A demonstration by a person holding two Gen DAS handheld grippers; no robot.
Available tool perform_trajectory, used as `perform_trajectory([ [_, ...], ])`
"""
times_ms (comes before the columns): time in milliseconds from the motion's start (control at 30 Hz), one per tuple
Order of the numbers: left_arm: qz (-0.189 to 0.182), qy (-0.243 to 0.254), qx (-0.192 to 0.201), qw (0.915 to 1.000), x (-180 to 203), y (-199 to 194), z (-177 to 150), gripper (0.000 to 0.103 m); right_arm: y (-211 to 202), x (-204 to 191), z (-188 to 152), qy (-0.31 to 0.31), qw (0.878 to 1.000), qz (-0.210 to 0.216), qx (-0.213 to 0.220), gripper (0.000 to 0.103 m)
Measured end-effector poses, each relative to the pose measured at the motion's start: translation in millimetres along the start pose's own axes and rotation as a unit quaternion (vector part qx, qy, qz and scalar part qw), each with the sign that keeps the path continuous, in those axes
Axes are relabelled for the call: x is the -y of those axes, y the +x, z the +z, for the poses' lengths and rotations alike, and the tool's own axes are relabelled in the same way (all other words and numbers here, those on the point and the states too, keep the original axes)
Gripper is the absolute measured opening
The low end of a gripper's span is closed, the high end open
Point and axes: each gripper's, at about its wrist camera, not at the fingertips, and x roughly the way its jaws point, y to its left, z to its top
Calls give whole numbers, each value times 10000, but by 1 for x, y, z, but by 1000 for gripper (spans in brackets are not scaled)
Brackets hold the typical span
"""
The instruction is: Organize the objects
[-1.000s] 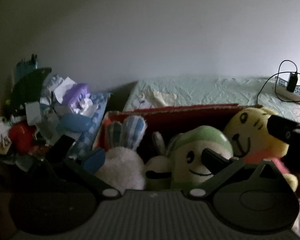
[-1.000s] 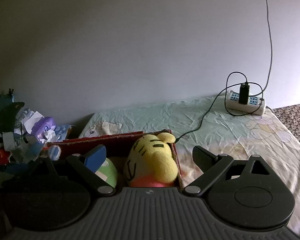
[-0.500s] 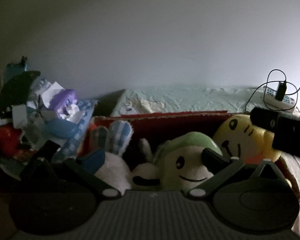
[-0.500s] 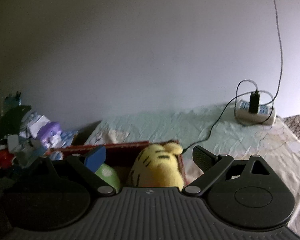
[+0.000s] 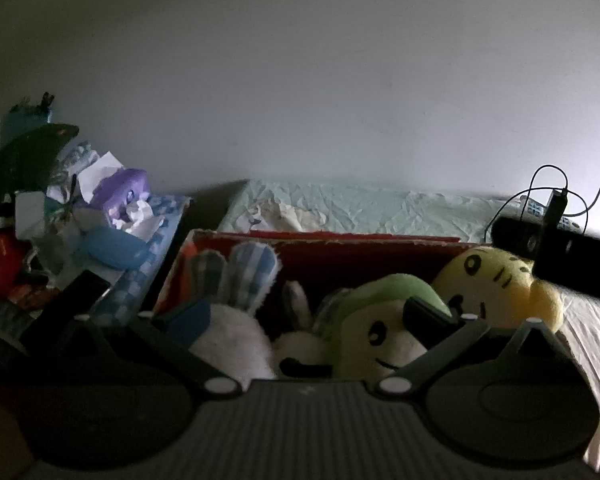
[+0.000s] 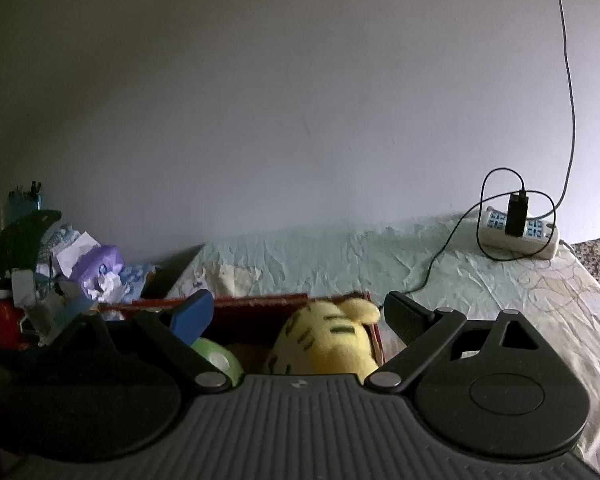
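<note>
Black fingers of both grippers spread wide, holding nothing: the left gripper (image 5: 304, 316) hovers near the red box (image 5: 364, 248), the right gripper (image 6: 296, 316) over its right end. Inside sit 3 plush toys: a white bunny (image 5: 236, 320) left, a green-capped one (image 5: 380, 332) in the middle, a yellow tiger (image 5: 492, 288) right.

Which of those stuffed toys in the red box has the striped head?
The yellow plush at the box's right end: dark stripes cross its yellow head. The green-capped plush beside it and the white bunny with checked ears have no head stripes.
</note>
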Motion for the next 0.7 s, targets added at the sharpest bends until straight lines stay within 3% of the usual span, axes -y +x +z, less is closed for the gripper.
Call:
perform_trajectory([
  [167,-43,-10,3,10000,-5,3,0,103,4,1,-2,-29,10000,-31,48,95],
  [367,29,-21,73,10000,-6,2,-1,103,16,4,-10,36,9998,59,-211,95],
  [700,82,41,178,9998,0,4,-3,103,7,-6,-12,-186,9997,112,-99,95],
])
